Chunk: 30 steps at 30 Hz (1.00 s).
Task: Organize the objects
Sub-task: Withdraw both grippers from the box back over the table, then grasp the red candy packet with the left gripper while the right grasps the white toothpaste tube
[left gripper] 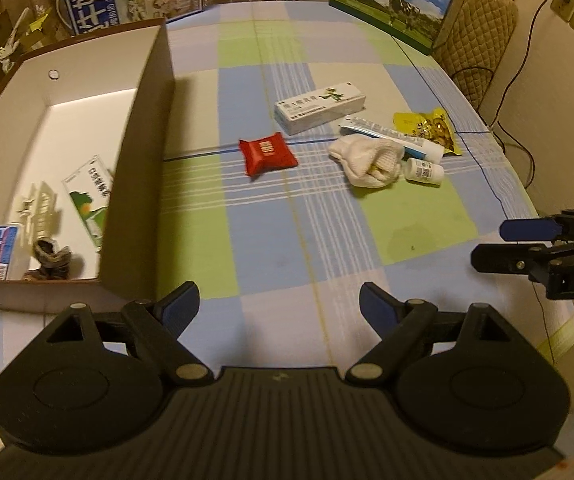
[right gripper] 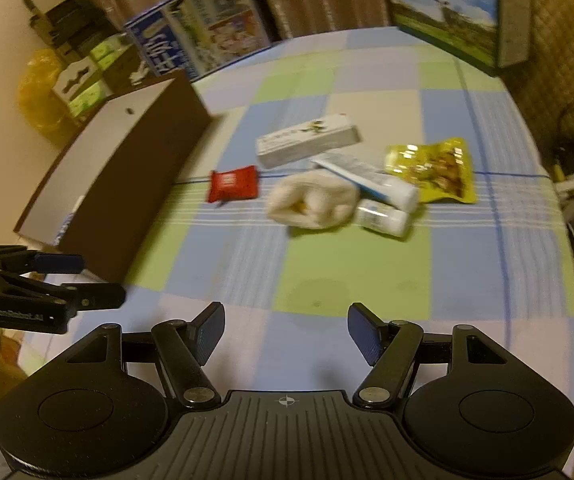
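Two pairs of black tongs are held above a bench (left gripper: 327, 240) covered by a checked cloth of blue, green and white. The left tongs (left gripper: 279, 304) are spread wide with nothing between them; the right tongs (right gripper: 285, 330) are likewise open and empty. To the left stands an open cardboard box (left gripper: 143, 152), already holding a few items (a toothpaste carton among them). Still lying on the cloth, clustered together, are a red packet (left gripper: 267, 153), a long white carton (left gripper: 319, 108), a white sock (left gripper: 371, 158), a tube (left gripper: 395, 136), a small white bottle (left gripper: 425, 171) and a yellow snack pouch (left gripper: 431, 130)
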Tool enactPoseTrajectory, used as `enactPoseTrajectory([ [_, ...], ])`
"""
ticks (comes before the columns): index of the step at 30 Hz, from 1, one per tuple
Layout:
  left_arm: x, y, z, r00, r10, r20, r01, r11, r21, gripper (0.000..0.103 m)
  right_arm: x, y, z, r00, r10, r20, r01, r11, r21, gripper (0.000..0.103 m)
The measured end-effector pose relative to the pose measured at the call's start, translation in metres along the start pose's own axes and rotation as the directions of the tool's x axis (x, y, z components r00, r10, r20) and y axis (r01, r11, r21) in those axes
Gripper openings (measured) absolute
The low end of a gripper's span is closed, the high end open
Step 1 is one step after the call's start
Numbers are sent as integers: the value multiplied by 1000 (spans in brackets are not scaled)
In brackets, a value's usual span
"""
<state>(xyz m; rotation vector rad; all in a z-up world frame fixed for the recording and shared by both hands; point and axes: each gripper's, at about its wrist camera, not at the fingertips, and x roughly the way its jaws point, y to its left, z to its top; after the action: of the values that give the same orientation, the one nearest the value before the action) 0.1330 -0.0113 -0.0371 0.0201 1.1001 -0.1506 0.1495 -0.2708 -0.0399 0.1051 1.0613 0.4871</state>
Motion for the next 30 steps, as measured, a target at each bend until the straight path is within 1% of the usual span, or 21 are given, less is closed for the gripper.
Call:
enactPoseTrajectory([
  [4,7,-9,5,1000,0,-7,0,1000,1,85,-4,-20,1,999,-34,6,33,999,37,66],
  [9,16,-13,13,1000,2,-7,-2,1000,-14,85,-5,-41,2,999,-52,6,51,995,81,66],
  [12,21,-15,19,1000,11,1,-11,1000,-21,85,-3,-51,4,998,-67,3,66,993,94,66],
  [18,37,-15,31,999,17,30,-17,1000,-4,84,2,-70,10,997,-79,3,78,989,122,66],
  [20,42,-14,36,999,5,42,-5,1000,3,83,3,-76,13,996,-85,5,84,988,132,66],
  [22,49,-11,44,999,-11,33,11,1000,0,80,4,-82,17,996,-92,6,90,985,144,66],
  [25,58,-10,57,999,-10,42,8,999,44,79,5,-91,19,995,-98,8,96,981,166,66],
  [27,66,-9,70,999,-12,36,9,997,73,75,6,-96,20,994,-106,8,102,978,183,66],
  [30,81,-9,89,999,-30,24,27,992,127,73,6,-103,20,993,-114,5,110,971,212,66],
])
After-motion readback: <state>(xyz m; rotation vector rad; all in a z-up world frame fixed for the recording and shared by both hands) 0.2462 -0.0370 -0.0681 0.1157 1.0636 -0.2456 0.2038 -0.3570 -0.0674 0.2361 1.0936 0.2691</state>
